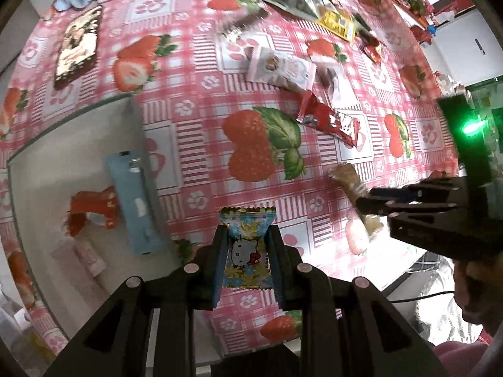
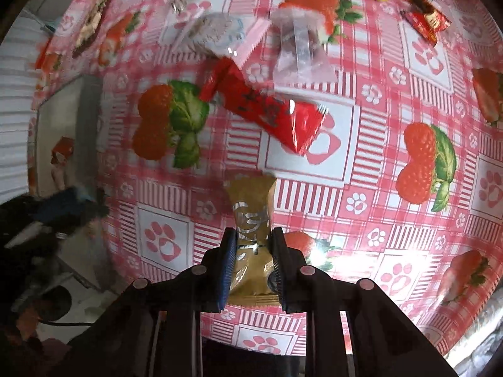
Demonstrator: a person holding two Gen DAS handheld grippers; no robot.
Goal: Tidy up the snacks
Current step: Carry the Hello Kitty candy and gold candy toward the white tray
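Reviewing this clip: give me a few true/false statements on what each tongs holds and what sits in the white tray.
1. The left tongs grip a Hello Kitty candy packet. True.
2. The right tongs are open and hold nothing. False: they are shut on a gold snack packet.
3. A light blue packet lies in the white tray. True.
4. The white tray holds nothing red. False: a red packet lies beside the blue one.
5. The red long packet lies on the strawberry tablecloth, ahead of the right tongs. True.
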